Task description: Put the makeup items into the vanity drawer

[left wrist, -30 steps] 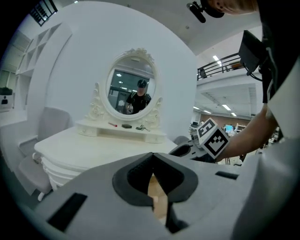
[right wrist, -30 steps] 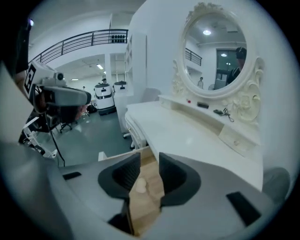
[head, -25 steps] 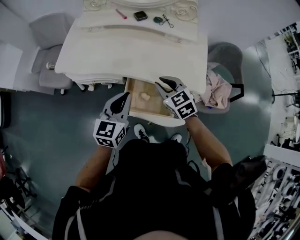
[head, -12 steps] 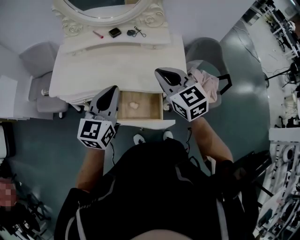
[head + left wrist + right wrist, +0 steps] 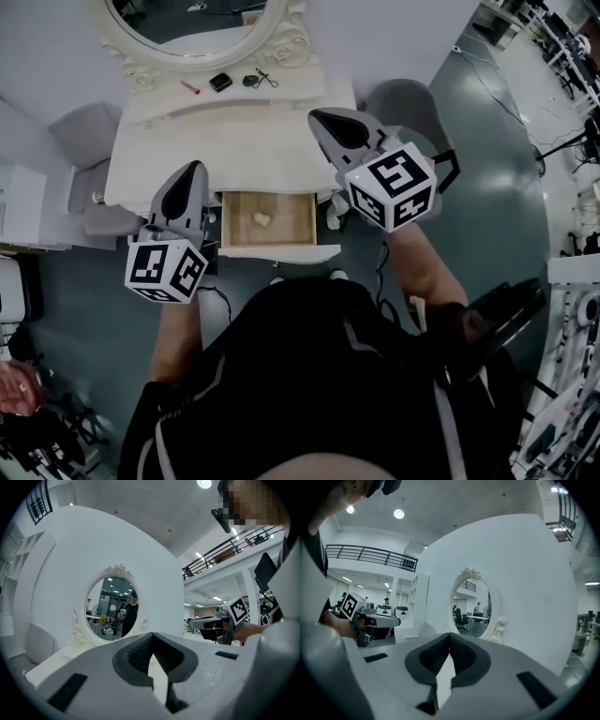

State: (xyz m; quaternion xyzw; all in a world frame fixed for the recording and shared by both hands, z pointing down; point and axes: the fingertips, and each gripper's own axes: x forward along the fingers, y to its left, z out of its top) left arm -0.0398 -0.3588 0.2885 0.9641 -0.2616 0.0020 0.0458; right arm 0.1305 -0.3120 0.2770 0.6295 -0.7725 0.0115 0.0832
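**Open wooden drawer** (image 5: 295, 230): pulled out at the front of the white vanity surface (image 5: 272, 150), between the two grippers. One small pale item (image 5: 262, 219) is lodged inside; its kind cannot be told.

**Makeup items, not yet stowed:** ranged in a short row at the back of the surface, just below the ornate oval mirror (image 5: 192, 23). From left to right:
- slim pink stick (image 5: 190, 87), long axis set slantwise to the row
- flat black square compact (image 5: 220, 82)
- small dark round item (image 5: 248, 81)
- wire-framed eyelash curler (image 5: 265, 79)

**Left gripper** (image 5: 192, 171): jaws pressed together, nothing between them; held over the front left edge of the surface, well short of the row.

**Right gripper** (image 5: 323, 117): jaws pressed together, nothing held; raised over the right half of the surface.

**Governing relation:** the row lies ahead of both grippers, toward the mirror, and to the left of the right jaws. The right gripper is judged the nearer, with the curler end closest. Its jaws would have to be spread before any pick.
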